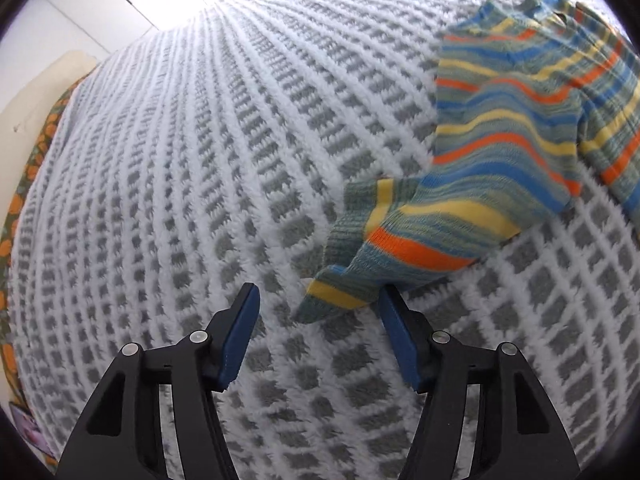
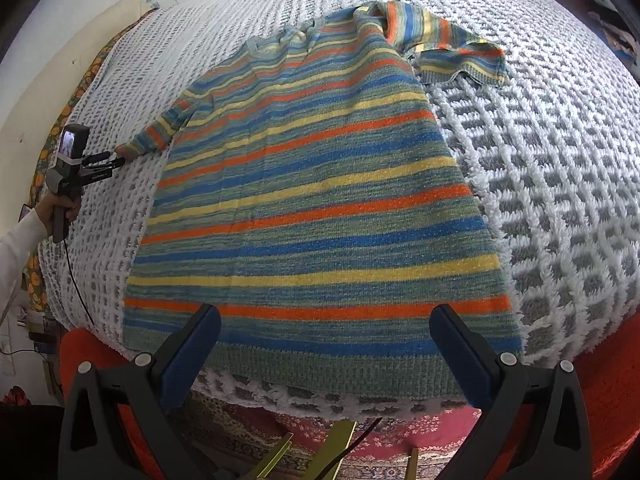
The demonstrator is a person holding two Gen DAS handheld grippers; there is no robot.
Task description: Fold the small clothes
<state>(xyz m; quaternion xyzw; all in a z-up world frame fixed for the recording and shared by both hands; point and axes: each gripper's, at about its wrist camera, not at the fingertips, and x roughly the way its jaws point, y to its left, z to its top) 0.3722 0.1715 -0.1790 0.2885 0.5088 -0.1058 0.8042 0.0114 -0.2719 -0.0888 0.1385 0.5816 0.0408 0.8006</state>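
Spread over the bed, a fluffy white-and-grey checked blanket is serving as the work surface, and a red patterned cover is showing under its near edge in the right wrist view.

Nearest that camera, the right gripper is hovering over the bottom hem with its blue-padded fingers standing wide apart and nothing between them. Just beyond, the striped sweater is lying flat on the blanket, front up, its ribbed hem toward the near edge and its neckline toward the far side. Bands of orange, blue, yellow and green are running across it. Its sleeve on the picture's right is lying bunched and folded near the shoulder, while the sleeve on the picture's left is stretching out toward the bed's side.

At that sleeve's cuff, the left gripper is reaching in, held by a person's hand in a white sleeve.

From the left wrist camera, the left gripper is showing its jaws parted, and the sleeve cuff is lying between the fingertips; it is lying against the fingertip on the picture's right, whereas the other finger is standing clear of it, so the pads are not clamping the knit. Farther off, an orange-flowered fabric is edging the blanket beside a pale wall.
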